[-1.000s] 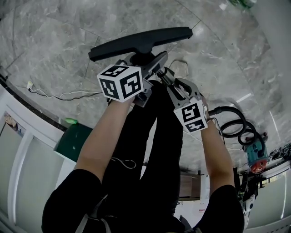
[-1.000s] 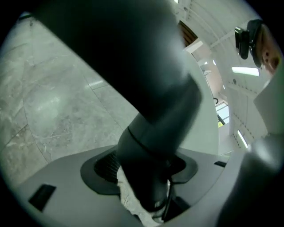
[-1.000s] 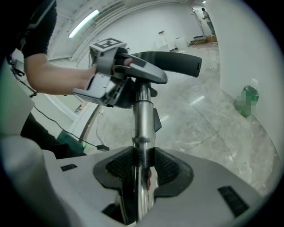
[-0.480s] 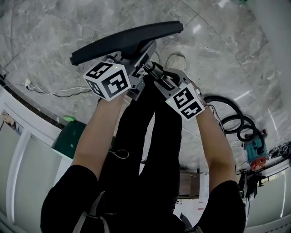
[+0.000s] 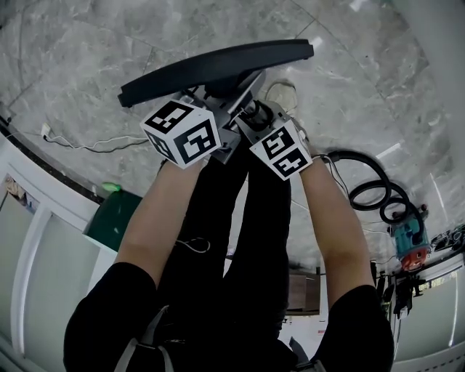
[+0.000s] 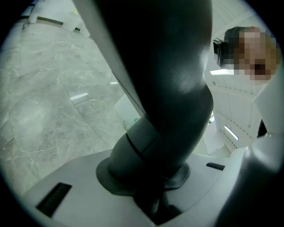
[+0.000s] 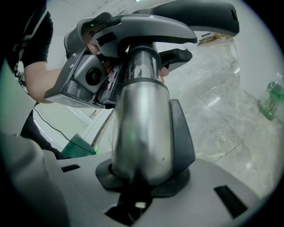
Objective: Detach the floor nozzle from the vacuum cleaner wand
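The black floor nozzle point(image 5: 218, 69) lies crosswise on the marble floor ahead of my hands. Its dark neck point(image 6: 164, 111) fills the left gripper view, and my left gripper point(image 5: 221, 102) is shut on it. The silver wand point(image 7: 140, 119) runs from that neck back between the jaws of my right gripper point(image 5: 251, 116). Those jaws are closing on the wand, which they hold just behind the joint. In the right gripper view the nozzle head point(image 7: 208, 13) shows at the top, with the left gripper's body point(image 7: 84, 80) beside the joint. The fingertips are hidden in the head view.
A black hose point(image 5: 370, 189) coils on the floor at the right, beside a teal power tool point(image 5: 407, 243). A white cable point(image 5: 87, 149) trails at the left near a green box point(image 5: 120, 218) and a white wall panel point(image 5: 29, 261). My legs stand below the grippers.
My right gripper has slid left and up along the wand, close to the left gripper. The left gripper has risen a little, and the nozzle's left end now sits lower in view.
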`<move>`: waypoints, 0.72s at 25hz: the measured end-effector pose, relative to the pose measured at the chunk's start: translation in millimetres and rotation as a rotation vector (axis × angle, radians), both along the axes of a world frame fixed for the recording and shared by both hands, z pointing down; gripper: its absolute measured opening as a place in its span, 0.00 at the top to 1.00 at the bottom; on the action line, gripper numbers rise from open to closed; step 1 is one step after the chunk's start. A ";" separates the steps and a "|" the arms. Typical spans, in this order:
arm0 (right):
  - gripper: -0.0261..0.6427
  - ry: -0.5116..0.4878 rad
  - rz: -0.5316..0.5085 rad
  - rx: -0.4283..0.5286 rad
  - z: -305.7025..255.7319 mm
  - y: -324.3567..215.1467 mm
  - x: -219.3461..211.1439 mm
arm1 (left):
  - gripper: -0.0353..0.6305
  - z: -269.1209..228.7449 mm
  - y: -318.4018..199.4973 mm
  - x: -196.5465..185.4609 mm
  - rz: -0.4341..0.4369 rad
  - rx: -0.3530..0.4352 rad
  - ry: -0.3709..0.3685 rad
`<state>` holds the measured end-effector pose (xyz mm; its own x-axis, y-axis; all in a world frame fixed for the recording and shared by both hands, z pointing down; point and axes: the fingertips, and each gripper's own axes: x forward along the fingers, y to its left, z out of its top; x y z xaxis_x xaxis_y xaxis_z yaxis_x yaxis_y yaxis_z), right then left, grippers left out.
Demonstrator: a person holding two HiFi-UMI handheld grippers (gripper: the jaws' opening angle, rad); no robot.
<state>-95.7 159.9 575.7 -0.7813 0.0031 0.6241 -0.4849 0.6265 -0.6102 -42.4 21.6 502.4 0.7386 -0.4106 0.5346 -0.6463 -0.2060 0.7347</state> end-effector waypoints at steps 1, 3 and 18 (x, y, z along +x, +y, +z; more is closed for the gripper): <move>0.80 0.014 0.005 0.019 0.2 -2.4 2.1 | 0.80 -1.4 -1.1 0.9 0.001 0.006 -0.003; 0.82 0.036 0.017 0.044 -1.2 -3.9 6.8 | 0.80 -5.8 -1.1 4.7 0.010 0.019 0.002; 0.84 0.114 0.035 0.056 -18.1 4.1 29.3 | 0.79 -28.0 -5.0 15.6 0.047 0.005 0.054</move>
<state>-66.4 163.9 557.6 -0.7043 -0.0602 0.7073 -0.5713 0.6396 -0.5144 -26.9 16.6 474.4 0.7845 -0.3778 0.4918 -0.5958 -0.2388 0.7668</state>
